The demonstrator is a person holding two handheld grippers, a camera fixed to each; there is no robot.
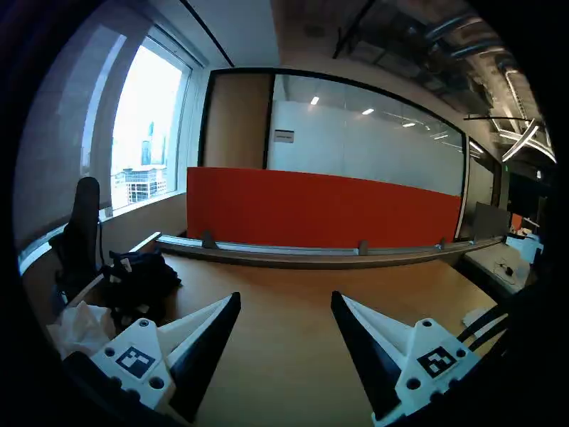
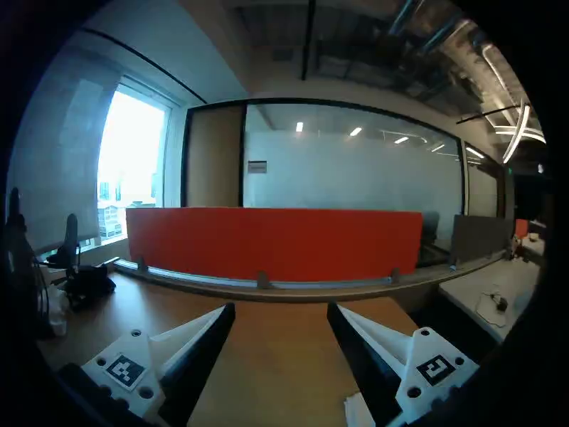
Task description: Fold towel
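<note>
Hard daylight is admitted through the tall glass window [image 1: 146,135], which is blown out to white. The room is left dim, lit by curved white ceiling strip lights [image 1: 523,139]. Straight lines are bowed towards the edges; the left claw [image 1: 285,297] is rendered sharp above the brown wooden bench [image 1: 284,356].

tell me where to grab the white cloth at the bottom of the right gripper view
Probably its exposed edge: a small flat piece of the white cloth shows on the desk, low beside the right gripper, whose jaws stand open. Coming down from above and pinching that edge looks best, since it lies flat on the wood; the rest is out of frame.
</note>
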